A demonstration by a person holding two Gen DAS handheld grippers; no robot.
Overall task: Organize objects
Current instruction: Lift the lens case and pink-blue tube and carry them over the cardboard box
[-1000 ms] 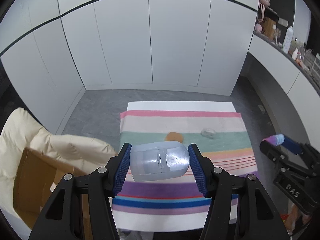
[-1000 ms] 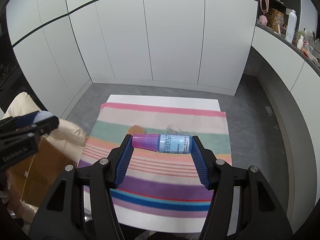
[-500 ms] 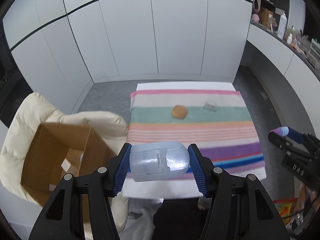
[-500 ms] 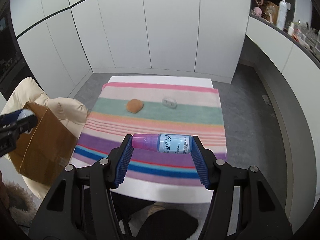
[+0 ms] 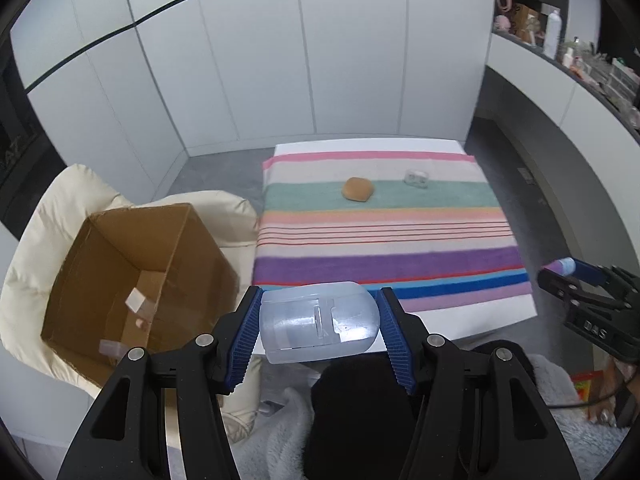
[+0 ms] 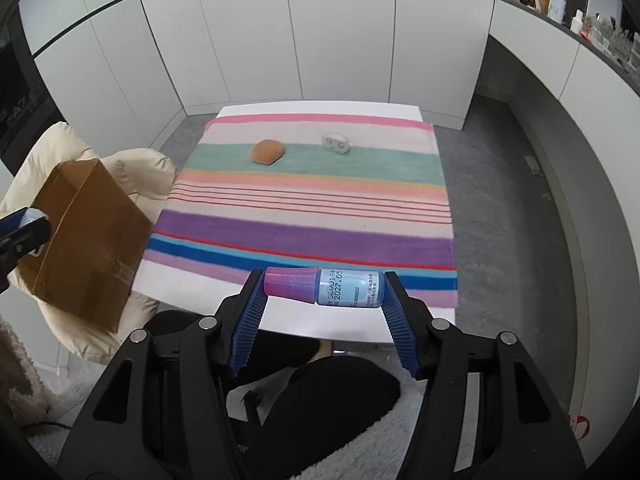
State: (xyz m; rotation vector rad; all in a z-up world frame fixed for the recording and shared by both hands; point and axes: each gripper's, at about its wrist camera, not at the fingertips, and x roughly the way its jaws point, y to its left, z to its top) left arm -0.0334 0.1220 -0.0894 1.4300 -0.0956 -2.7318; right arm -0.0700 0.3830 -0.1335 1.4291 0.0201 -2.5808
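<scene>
My left gripper (image 5: 318, 326) is shut on a translucent plastic container (image 5: 318, 326), held sideways over the table's near edge, right of the open cardboard box (image 5: 132, 276). My right gripper (image 6: 324, 292) is shut on a small blue bottle with a pink cap (image 6: 324, 292), lying crosswise between the pads above the table's near edge. A brown bun (image 5: 357, 189) (image 6: 267, 151) and a small clear case (image 5: 416, 178) (image 6: 336, 143) rest on the green stripe of the striped cloth (image 5: 380, 240) (image 6: 312, 208). The right gripper (image 5: 568, 276) shows at the right edge of the left wrist view.
The cardboard box (image 6: 84, 236) sits on a cream padded chair (image 5: 60, 208) left of the white table (image 6: 320, 110). It holds a few small bits. A person's dark-clad legs (image 6: 320, 400) and a fluffy white cover (image 5: 280, 440) lie below. A cluttered shelf (image 5: 580, 60) runs along the right wall.
Both grippers have pulled back from above the cloth toward the table's near edge and lowered, each keeping its object. The box has come fully into the left wrist view.
</scene>
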